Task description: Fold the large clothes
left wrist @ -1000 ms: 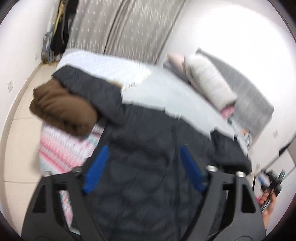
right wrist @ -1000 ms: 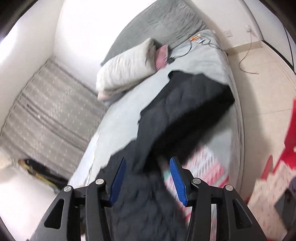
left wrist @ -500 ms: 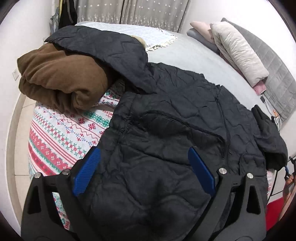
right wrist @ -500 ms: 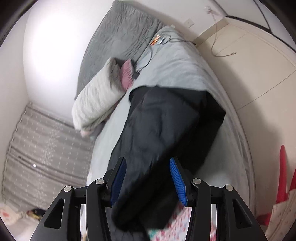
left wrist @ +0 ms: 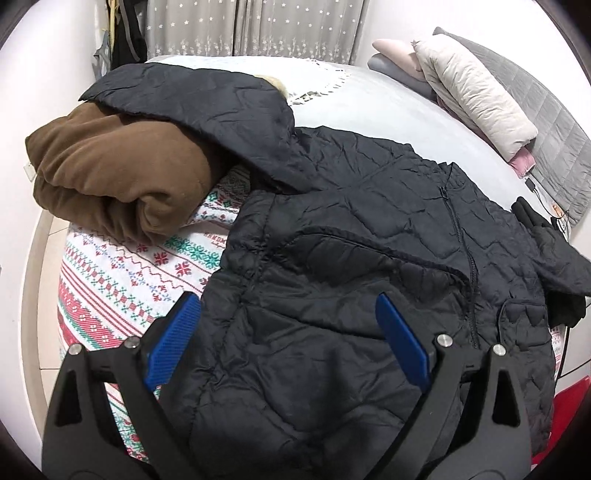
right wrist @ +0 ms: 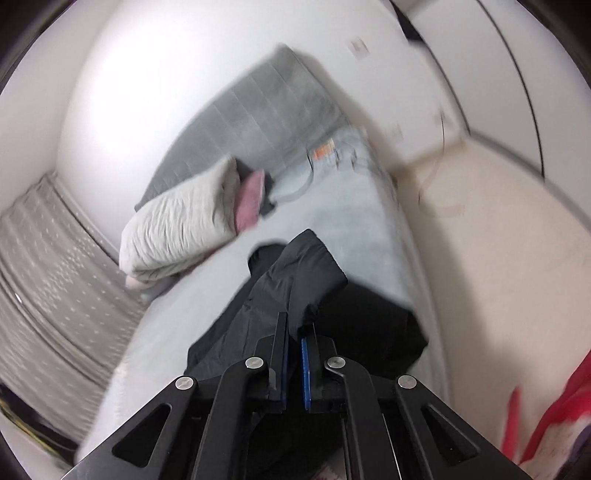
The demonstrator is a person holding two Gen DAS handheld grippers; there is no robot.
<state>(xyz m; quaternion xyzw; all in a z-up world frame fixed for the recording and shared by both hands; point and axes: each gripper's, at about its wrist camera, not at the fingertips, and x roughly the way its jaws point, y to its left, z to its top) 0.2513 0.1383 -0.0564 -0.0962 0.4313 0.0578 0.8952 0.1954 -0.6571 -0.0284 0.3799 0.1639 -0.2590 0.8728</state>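
Note:
A black quilted jacket (left wrist: 362, 236) lies spread face up on the bed, zipper shut, one sleeve draped over a folded brown garment (left wrist: 110, 177). My left gripper (left wrist: 286, 301) hovers open just above the jacket's lower half, its blue pads (left wrist: 177, 339) wide apart and touching nothing. In the blurred right wrist view my right gripper (right wrist: 295, 325) has its jaws pressed together on a fold of the jacket's other sleeve (right wrist: 295, 273), which stands up from between the fingertips.
A red, green and white patterned blanket (left wrist: 122, 280) covers the bed's near corner under the jacket. Pale pillows (left wrist: 472, 96) lean on the grey headboard (left wrist: 554, 133). Grey curtains (left wrist: 258, 26) hang behind. Tiled floor (right wrist: 498, 258) runs along the bed's right side; something red (right wrist: 554, 417) stands there.
My left gripper dropped toward the jacket, then held still. My right gripper swung along the bed's right edge and went from half open to shut on the sleeve.

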